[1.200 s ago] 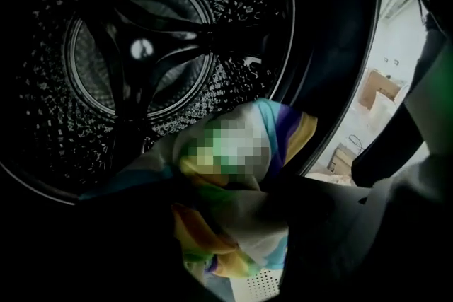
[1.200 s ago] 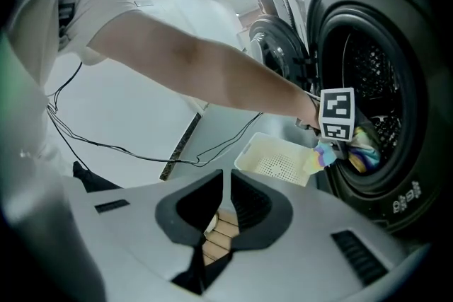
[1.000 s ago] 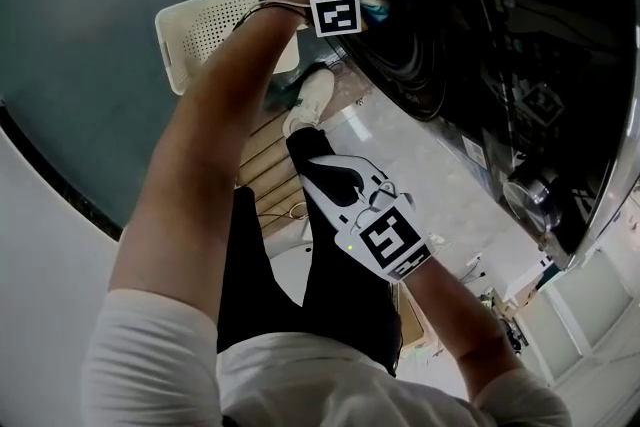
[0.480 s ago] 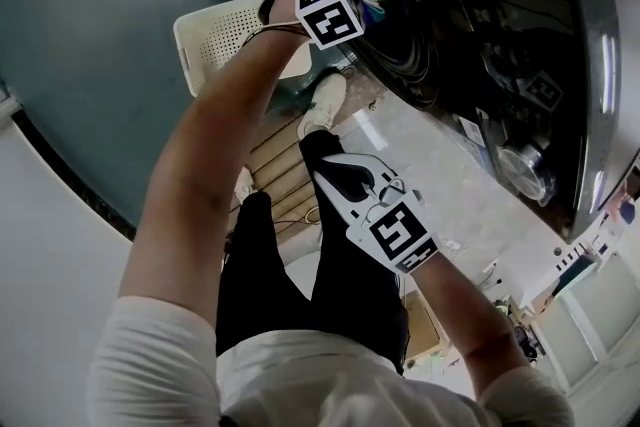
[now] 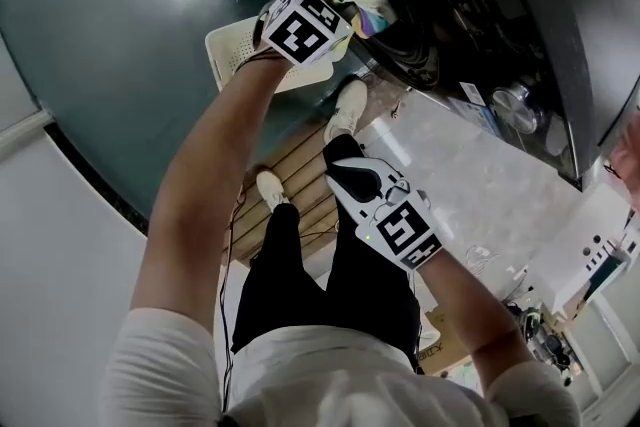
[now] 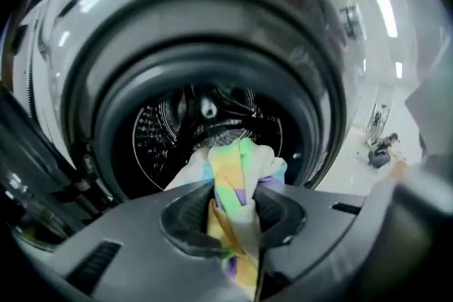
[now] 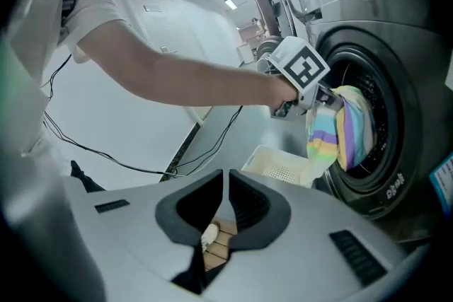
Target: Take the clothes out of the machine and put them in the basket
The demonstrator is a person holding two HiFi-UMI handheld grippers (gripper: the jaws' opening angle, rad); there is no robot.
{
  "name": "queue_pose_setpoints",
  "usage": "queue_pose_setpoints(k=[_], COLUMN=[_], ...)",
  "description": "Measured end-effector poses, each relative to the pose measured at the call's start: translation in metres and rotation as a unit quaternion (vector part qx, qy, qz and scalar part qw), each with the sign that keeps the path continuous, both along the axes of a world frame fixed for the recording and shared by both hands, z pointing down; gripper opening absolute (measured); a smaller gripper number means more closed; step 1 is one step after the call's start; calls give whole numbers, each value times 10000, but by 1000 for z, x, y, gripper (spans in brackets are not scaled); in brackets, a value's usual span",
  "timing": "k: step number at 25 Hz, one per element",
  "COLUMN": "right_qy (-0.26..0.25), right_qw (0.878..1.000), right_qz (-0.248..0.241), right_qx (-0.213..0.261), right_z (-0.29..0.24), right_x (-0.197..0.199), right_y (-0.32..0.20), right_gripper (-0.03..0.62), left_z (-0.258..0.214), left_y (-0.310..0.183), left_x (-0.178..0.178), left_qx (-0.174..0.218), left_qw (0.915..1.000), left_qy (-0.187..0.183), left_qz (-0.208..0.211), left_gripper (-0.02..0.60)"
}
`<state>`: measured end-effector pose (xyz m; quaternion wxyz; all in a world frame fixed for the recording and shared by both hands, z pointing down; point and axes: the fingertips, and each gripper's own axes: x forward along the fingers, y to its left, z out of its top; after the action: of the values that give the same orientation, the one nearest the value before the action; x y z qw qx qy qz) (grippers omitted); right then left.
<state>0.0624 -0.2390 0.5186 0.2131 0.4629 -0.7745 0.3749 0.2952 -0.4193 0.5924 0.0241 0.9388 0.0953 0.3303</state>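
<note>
Grey floor by the machine (image 5: 425, 35), w/ the basket (image 5: 232, 45) just beside its door. Our left gripper (image 6: 235, 214) had its jaws pinched on the striped cloth (image 6: 241, 166), half out of the drum. The right gripper (image 7: 225, 212) had its jaws together, empty. We'd best lift till the tail cleared the rim, then swing over the basket.

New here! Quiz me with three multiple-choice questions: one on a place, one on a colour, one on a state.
1. Where is the basket? A. On the floor beside the washing machine B. On top of it C. Inside the drum
2. The cloth's colour? A. Black B. Pastel stripes C. Red
3. The fingers of the left gripper are: A. Open, empty B. Shut on the cloth C. Holding the basket
Answers: A, seen at the machine's foot; B, stripes show; B, cloth is pinched between them.
</note>
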Motion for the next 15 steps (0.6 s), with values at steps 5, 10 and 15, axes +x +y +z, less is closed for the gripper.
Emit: queue_pose_setpoints(k=[5,10,15], right_qy=[58,80,112], right_qw=[9999,9997,9995], right_qz=[102,186,137], right_qx=[59,130,245], right_z=[-6,-16,-26], right_x=[-18,-45,-71], right_y=[10,16,17], right_gripper=[21,21,22], left_z=[-42,-78,-112], left_y=[3,6,2], left_x=[-37,-81,-127], left_qx=[-281,-422,-519], left_qw=[9992,9981,9965], left_qy=[240,351,506], left_qz=[-148,-262,-413], left_gripper=[77,77,77])
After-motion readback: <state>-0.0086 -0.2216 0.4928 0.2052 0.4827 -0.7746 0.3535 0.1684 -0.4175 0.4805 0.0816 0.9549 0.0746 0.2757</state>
